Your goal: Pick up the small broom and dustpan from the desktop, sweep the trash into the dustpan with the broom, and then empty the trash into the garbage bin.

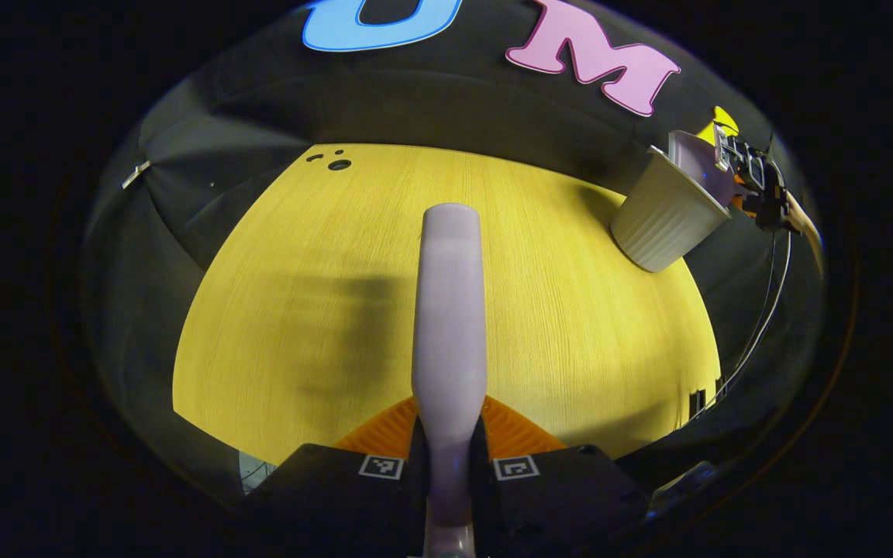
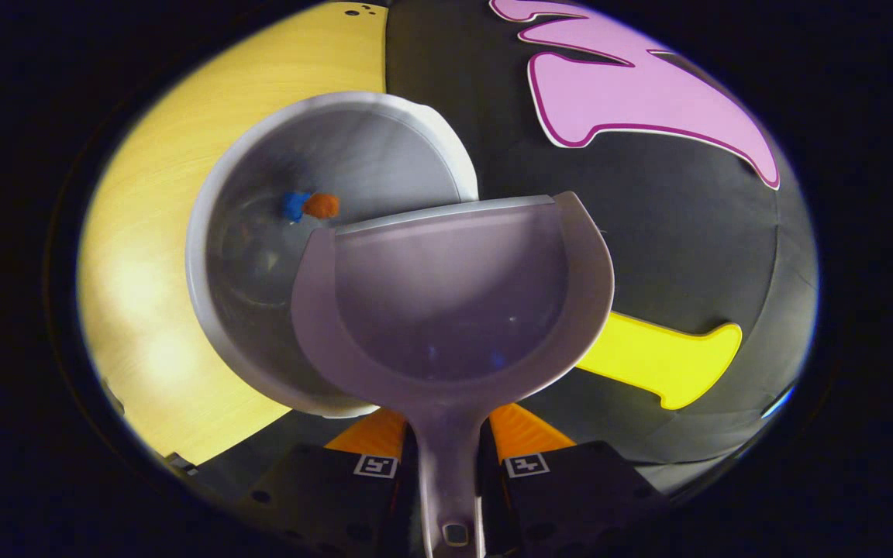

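Dustpan (image 2: 454,294), clamped in right hand-held gripper (image 2: 446,453), tilts over bin (image 2: 214,232) at desk (image 2: 152,256) edge; left hand-held gripper (image 1: 450,457) clamps broom (image 1: 450,310)

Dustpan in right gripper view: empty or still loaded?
Empty. The dustpan shows a bare scoop, held over the garbage bin, with a blue piece and an orange piece lying inside the bin.

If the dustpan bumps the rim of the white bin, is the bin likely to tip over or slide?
The bin looks thin-walled and light, holding just two small bits of trash, so a bump would probably shift it. It narrows toward its base, so it may tip rather easily. The wooden desktop seems smooth, so sliding is likely too.
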Demonstrator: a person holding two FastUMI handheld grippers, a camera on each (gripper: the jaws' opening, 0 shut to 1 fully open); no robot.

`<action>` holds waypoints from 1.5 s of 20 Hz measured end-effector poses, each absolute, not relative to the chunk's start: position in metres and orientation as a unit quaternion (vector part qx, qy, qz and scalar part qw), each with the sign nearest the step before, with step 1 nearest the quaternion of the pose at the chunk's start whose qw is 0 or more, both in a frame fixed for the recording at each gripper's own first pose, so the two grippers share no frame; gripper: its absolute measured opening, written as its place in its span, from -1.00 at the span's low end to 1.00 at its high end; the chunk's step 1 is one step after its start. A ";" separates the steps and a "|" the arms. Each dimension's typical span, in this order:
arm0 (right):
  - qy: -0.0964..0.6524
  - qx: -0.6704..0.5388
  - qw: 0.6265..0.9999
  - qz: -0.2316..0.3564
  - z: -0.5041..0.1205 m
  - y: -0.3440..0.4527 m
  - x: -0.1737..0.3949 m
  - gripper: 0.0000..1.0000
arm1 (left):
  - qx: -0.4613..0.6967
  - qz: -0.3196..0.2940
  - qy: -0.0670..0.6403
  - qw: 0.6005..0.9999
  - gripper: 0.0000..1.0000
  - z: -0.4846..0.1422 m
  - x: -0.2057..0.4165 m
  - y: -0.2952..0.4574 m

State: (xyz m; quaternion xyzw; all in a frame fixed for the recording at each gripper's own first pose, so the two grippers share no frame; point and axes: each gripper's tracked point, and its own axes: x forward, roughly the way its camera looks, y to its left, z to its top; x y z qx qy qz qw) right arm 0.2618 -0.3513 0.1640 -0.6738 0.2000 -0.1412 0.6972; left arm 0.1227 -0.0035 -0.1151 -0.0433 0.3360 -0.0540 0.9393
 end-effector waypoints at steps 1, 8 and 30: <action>0.201 -0.662 0.707 -0.145 0.165 -0.350 0.258 -0.30 | -0.039 -0.053 0.333 0.941 -0.41 -0.114 0.123 -0.003; 0.208 -0.522 0.809 -0.174 0.185 -0.365 0.220 -0.29 | -0.038 -0.058 0.310 0.948 -0.44 -0.105 0.130 -0.008; 0.097 -0.081 0.990 -0.059 0.129 -0.201 0.055 -0.30 | 0.011 -0.098 0.232 0.968 -0.47 -0.073 0.124 -0.051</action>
